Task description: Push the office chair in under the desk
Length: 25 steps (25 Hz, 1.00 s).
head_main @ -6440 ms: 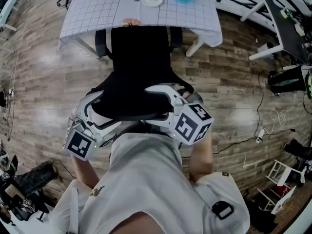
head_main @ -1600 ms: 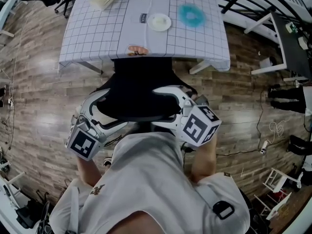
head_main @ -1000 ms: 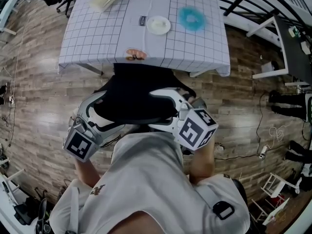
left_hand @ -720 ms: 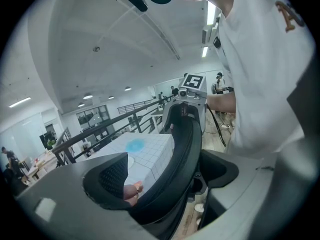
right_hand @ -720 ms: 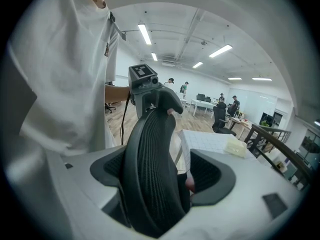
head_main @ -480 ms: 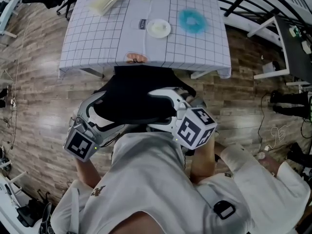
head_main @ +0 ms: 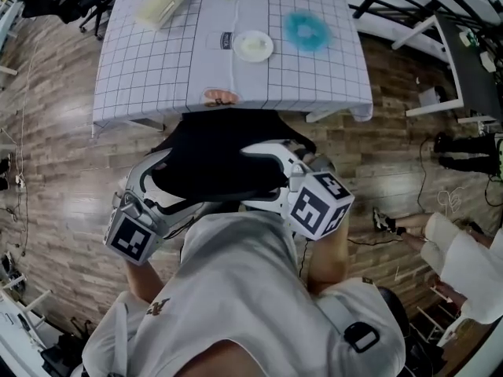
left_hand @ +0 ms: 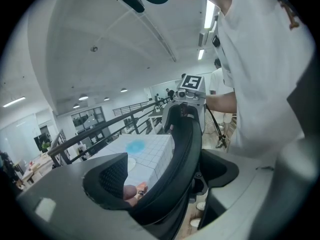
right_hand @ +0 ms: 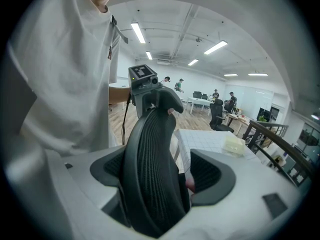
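The black mesh office chair (head_main: 220, 151) stands with its seat under the front edge of the desk (head_main: 149, 69), which has a white grid cloth. My left gripper (head_main: 169, 185) straddles the left end of the backrest's top edge, and my right gripper (head_main: 263, 175) straddles the right end. In the left gripper view the backrest (left_hand: 182, 149) rests against the right jaw of the left gripper (left_hand: 165, 179), with a gap beside the left pad. In the right gripper view the backrest (right_hand: 150, 159) lies between the wide jaws of the right gripper (right_hand: 160, 176), with a gap on its right.
On the desk lie a white plate (head_main: 253, 45), a blue ring (head_main: 306, 30), a pale box (head_main: 159, 2) and a pink item (head_main: 220, 97) at the front edge. A person (head_main: 464, 258) stands on the floor at the right. Cables and white frames (head_main: 436, 53) line the right side.
Since the earliest frame the chair has slid forward and its seat now sits under the desk. A person has come into view at the right in the last half second.
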### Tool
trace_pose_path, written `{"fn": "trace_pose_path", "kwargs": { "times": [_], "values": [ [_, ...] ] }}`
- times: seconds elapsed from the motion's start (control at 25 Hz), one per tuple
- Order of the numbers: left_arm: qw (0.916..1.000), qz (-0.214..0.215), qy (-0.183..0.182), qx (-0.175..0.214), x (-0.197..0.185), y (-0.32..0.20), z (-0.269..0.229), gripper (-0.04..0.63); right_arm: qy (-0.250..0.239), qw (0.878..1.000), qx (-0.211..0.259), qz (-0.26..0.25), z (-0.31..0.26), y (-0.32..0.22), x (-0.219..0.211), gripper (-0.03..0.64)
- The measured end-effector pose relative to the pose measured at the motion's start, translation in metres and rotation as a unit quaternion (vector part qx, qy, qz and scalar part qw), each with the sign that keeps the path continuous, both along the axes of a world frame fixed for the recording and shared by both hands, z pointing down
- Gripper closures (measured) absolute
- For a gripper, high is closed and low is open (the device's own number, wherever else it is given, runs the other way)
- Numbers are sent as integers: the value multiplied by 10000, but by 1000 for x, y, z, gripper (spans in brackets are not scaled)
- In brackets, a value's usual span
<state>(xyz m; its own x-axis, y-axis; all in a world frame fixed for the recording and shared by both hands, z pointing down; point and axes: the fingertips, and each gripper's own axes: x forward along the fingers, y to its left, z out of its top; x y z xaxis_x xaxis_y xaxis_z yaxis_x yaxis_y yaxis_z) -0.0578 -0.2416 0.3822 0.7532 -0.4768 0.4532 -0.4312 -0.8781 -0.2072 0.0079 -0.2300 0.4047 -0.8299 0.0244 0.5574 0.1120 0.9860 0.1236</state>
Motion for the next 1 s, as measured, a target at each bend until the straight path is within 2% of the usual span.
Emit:
{"fn": "trace_pose_path", "kwargs": {
  "times": [0.32,0.68,1.0],
  "values": [
    [9999,112,-29,-1,-12,-13,0,152,96,9999,-47,78,0,-12,-11,239],
    [9994,296,155,78,-20,-21,0,153,59,9998,-91,157,-1,-21,-21,239],
    [9997,249,55,-13,-24,-28,-1,151,25,9998,-110,157,-2,-26,-24,239]
  ]
}}
